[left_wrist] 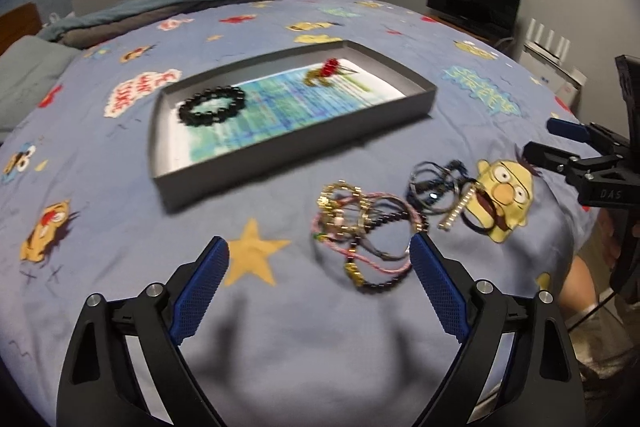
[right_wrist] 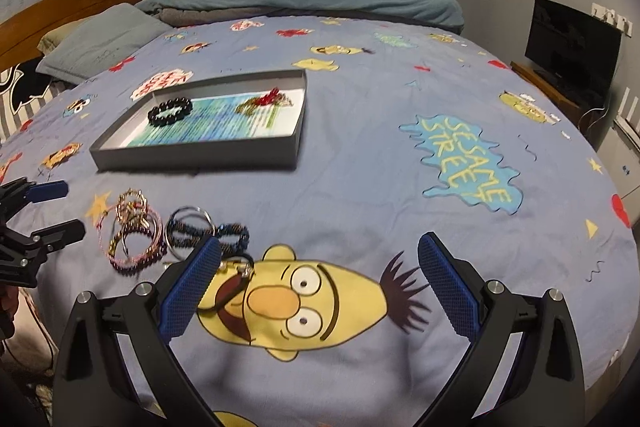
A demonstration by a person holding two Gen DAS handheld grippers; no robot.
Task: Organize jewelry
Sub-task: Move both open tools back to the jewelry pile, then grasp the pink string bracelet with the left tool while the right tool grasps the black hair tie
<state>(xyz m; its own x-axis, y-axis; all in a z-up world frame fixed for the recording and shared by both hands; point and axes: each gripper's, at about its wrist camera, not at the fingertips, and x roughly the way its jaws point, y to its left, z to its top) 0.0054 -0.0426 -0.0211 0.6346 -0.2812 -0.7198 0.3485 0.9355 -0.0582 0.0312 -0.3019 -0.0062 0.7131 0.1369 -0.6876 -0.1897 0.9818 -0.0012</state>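
Left gripper, jaws spread and empty, should be lowered onto one bracelet in the tangled pile, singled out cleanly for the tray.

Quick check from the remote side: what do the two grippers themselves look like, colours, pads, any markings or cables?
Both are alike: the left gripper and right gripper have matte black angular frames with silver bolt heads, and blue mesh-textured pads on the inner finger faces. The right gripper's body reads "DAS" in the left wrist view. A thin dark cable trails beneath it.

Open right claw above bedspread, bracelets nearby
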